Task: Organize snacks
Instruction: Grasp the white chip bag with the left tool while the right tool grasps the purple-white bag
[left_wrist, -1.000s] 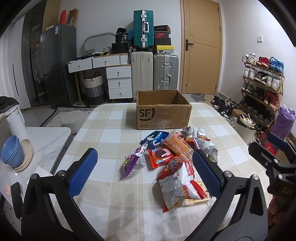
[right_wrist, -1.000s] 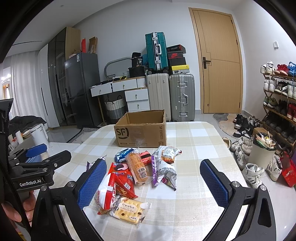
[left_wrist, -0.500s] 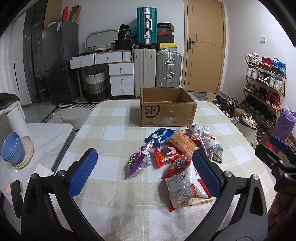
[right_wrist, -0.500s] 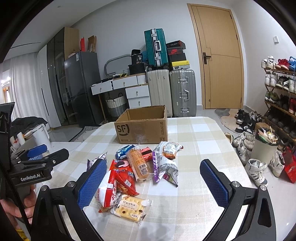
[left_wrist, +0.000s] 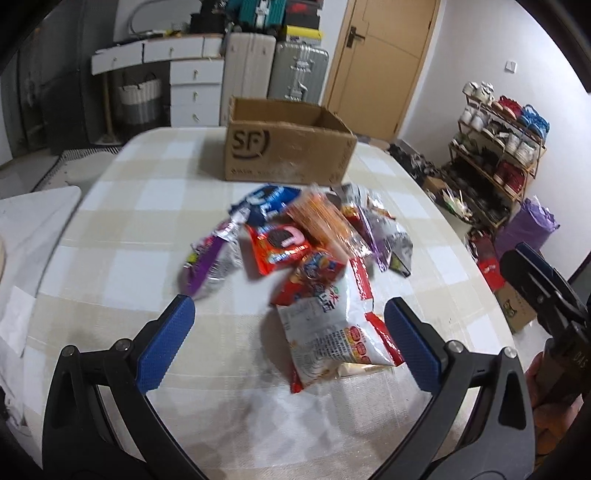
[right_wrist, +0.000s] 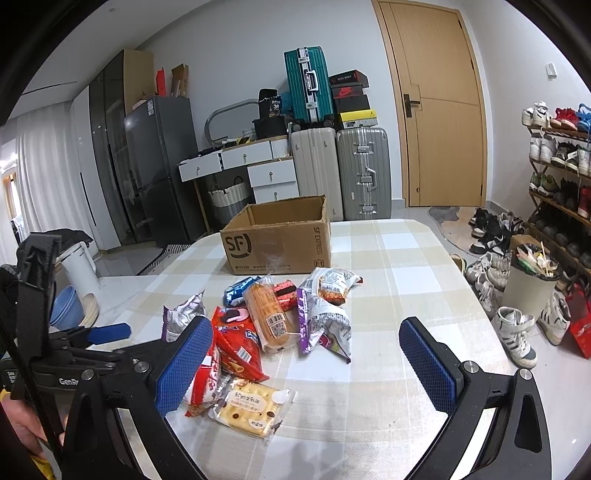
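A pile of snack packets (left_wrist: 306, 254) lies on the checked tablecloth, also in the right wrist view (right_wrist: 266, 325). An open SF cardboard box (left_wrist: 288, 147) stands behind it, also in the right wrist view (right_wrist: 277, 240). My left gripper (left_wrist: 291, 339) is open and empty, low over the near end of the pile, around a white and red packet (left_wrist: 332, 332). My right gripper (right_wrist: 306, 365) is open and empty, above the table, with a cracker packet (right_wrist: 247, 402) between its fingers. The left gripper also shows at the left of the right wrist view (right_wrist: 107, 332).
The table (left_wrist: 129, 221) is rounded, with its right edge near a shoe rack (right_wrist: 554, 177) and a bin (right_wrist: 532, 273). Blue bowls (right_wrist: 66, 306) and a white kettle (right_wrist: 79, 262) stand on a counter to the left. Suitcases (right_wrist: 340, 170) and a door (right_wrist: 439, 110) are behind.
My left gripper has dropped and moved forward toward the near end of the snack pile, tilting down. My right gripper has moved forward and slightly lower. Both stay open.
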